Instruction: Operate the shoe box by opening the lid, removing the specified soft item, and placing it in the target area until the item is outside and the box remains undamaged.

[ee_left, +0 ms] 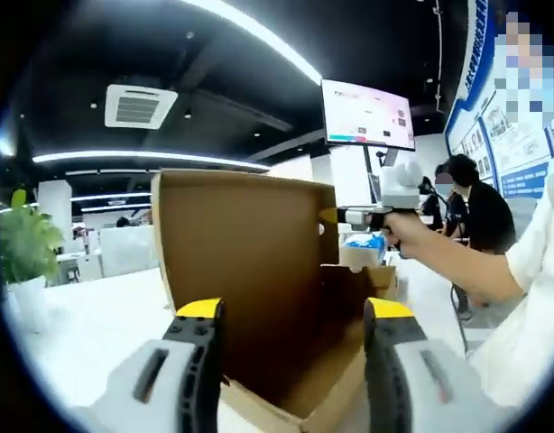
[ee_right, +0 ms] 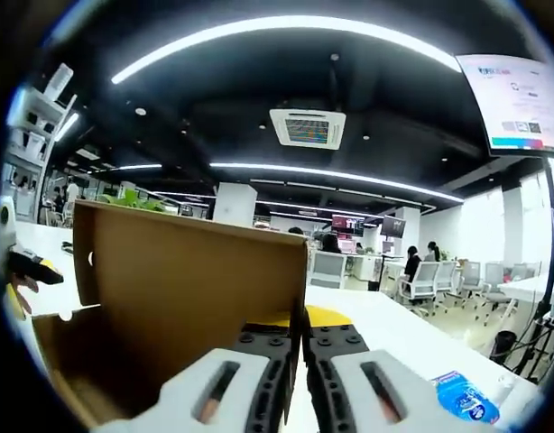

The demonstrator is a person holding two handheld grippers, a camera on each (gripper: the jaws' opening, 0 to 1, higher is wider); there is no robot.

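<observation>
A brown cardboard shoe box point(ee_left: 259, 298) stands on the white table with its lid point(ee_left: 241, 244) raised upright. My left gripper point(ee_left: 295, 311) is open, one jaw on each side of the box's near corner, touching nothing. A hand holds my right gripper point(ee_left: 338, 216) at the lid's right edge, shut on it. In the right gripper view the jaws point(ee_right: 298, 327) pinch the lid's edge point(ee_right: 196, 271), and the left gripper point(ee_right: 29, 268) shows at the far left. The part of the box's inside that I can see is bare cardboard; the floor is mostly hidden.
White table point(ee_left: 87, 325) around the box. A potted plant point(ee_left: 24, 248) stands at the left. A blue packet point(ee_right: 462, 397) lies on the table to the right. A screen point(ee_left: 367, 115) hangs behind. Seated people point(ee_left: 475, 212) and chairs point(ee_right: 421, 284) fill the background.
</observation>
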